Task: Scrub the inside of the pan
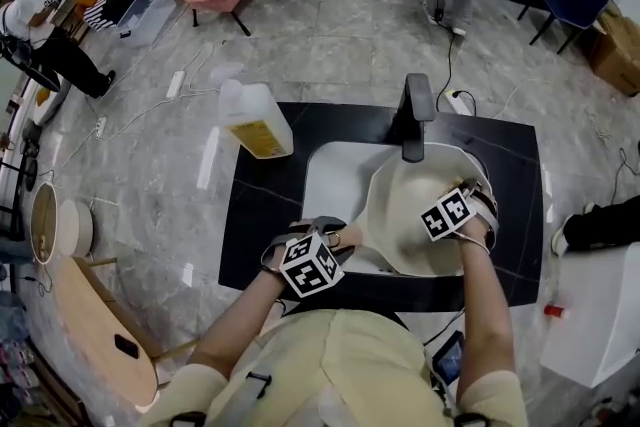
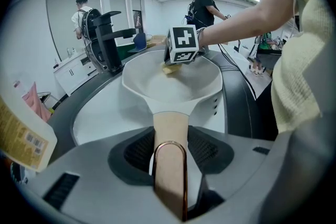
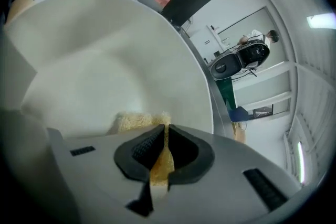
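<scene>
The left gripper (image 2: 170, 139) is clamped on the white pan's (image 1: 398, 203) tan handle (image 2: 170, 119) over the worktop's sink (image 1: 325, 177). The right gripper (image 3: 164, 137) is closed on a yellow sponge (image 3: 135, 121), which touches the pan's inner wall.

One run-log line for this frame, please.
left gripper: shut on pan handle | right gripper: shut on sponge | sponge: against inside of pan | pan: over sink
</scene>
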A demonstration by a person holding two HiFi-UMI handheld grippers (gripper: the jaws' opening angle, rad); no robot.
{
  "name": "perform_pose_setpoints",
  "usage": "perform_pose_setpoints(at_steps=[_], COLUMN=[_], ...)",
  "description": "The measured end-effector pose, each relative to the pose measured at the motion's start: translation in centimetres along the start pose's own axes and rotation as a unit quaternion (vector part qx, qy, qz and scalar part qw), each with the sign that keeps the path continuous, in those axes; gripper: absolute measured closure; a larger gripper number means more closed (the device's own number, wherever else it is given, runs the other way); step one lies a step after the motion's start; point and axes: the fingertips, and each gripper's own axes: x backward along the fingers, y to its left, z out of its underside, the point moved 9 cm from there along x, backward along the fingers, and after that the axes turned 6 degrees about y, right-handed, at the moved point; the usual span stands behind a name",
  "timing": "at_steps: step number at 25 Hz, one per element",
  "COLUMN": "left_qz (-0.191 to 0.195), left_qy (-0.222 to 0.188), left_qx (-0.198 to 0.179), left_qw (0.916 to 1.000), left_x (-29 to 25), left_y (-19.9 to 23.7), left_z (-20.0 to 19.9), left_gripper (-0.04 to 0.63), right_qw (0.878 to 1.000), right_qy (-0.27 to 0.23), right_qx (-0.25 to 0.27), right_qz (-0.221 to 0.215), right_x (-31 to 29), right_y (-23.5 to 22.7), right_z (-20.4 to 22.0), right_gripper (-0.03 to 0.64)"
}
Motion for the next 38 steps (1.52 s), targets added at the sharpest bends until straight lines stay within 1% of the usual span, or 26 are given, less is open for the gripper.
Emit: perform_pose_setpoints(at_steps=[3, 6, 12, 18, 23, 28, 33, 38], left_qz=[0.001, 0.000, -0.003, -0.002, -0.002, -0.002, -0.004, -0.007], left_qy=[0.002, 0.005, 0.007, 0.008, 0.009, 0.009, 0.011, 0.010], left_qx=[0.001, 0.001, -0.001, 0.000, 0.000, 0.000, -0.002, -0.003], left_qw=[1.0000, 1.0000, 1.0000, 1.0000, 1.0000, 1.0000, 0.9999, 0.9999], left_x=[0.0, 0.0, -0.1, 0.0, 0.0, 0.0, 0.0, 0.1], left_y=[0.0, -0.1, -0.1, -0.2, -0.1, -0.2, -0.3, -0.3], left_z=[0.0, 0.0, 0.0, -0.1, -0.2, -0.2, -0.2, -0.2], left_gripper=[0.394, 0.394, 0.394, 0.394, 0.394, 0.393, 0.393, 0.393], right_qw=[0.999, 0.995, 0.984, 0.973, 0.961, 0.947, 0.940, 0.933], right_qy=[0.030, 0.055, 0.087, 0.095, 0.085, 0.048, 0.023, -0.006], right_qx=[0.042, 0.075, 0.122, 0.142, 0.147, 0.125, 0.125, 0.113], right_qz=[-0.008, -0.025, -0.101, -0.158, -0.218, -0.291, -0.318, -0.340], right_x=[0.3, 0.7, 1.8, 3.5, 5.1, 6.6, 7.2, 7.7], right_y=[0.5, 1.2, 3.0, 4.4, 6.0, 7.8, 8.9, 9.5], right_z=[0.7, 1.5, 3.1, 4.4, 4.3, 3.5, 2.3, 0.6], right_gripper=[0.580, 0.580, 0.580, 0.580, 0.581, 0.581, 0.581, 0.581])
